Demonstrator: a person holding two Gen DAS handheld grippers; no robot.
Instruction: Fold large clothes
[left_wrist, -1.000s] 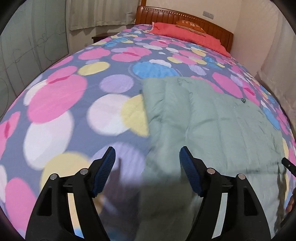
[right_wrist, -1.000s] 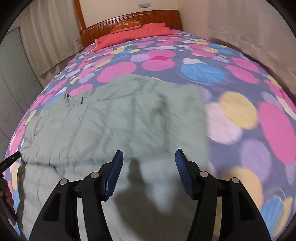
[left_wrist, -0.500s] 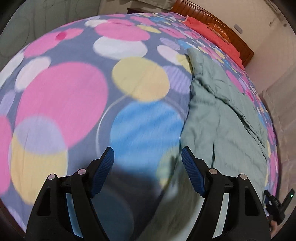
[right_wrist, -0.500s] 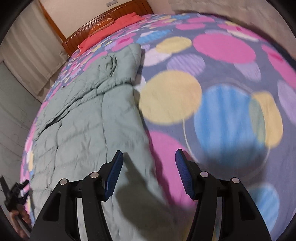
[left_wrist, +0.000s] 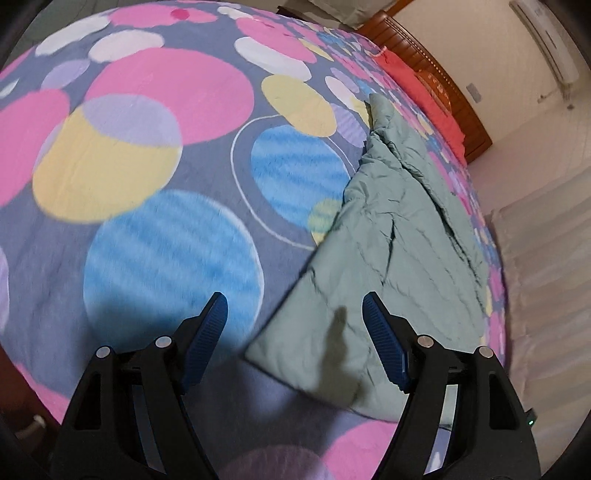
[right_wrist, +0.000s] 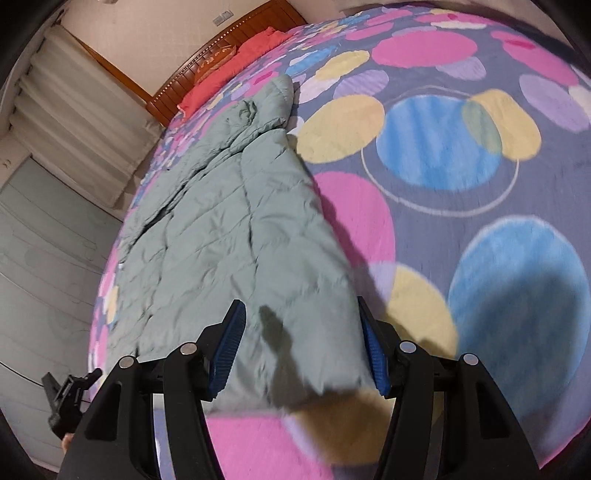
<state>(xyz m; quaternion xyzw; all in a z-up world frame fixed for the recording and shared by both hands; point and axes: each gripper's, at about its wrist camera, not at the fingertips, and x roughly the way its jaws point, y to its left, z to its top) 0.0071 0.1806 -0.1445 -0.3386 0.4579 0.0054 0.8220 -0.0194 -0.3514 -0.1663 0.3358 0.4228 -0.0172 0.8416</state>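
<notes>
A pale green quilted garment (left_wrist: 399, 236) lies flat along the bed, its near hem towards me. My left gripper (left_wrist: 295, 339) hovers open just above the garment's near left corner, nothing between its blue pads. In the right wrist view the same garment (right_wrist: 229, 229) stretches away to the left, and my right gripper (right_wrist: 301, 347) stands open over its near right corner, the cloth edge lying between the pads (right_wrist: 373, 350) without being clamped. The left gripper (right_wrist: 68, 391) shows small at the lower left of that view.
The bed is covered by a bedspread (left_wrist: 155, 155) with big pink, blue and yellow circles. A red pillow (right_wrist: 236, 62) and wooden headboard (right_wrist: 221, 40) stand at the far end. Pale curtains (left_wrist: 546, 258) hang beside the bed; a cabinet (right_wrist: 44, 266) stands on the other side.
Both grippers have dropped low and swung outwards to the garment's near corners. Both stayed open throughout. The garment looks flat and unmoved.
</notes>
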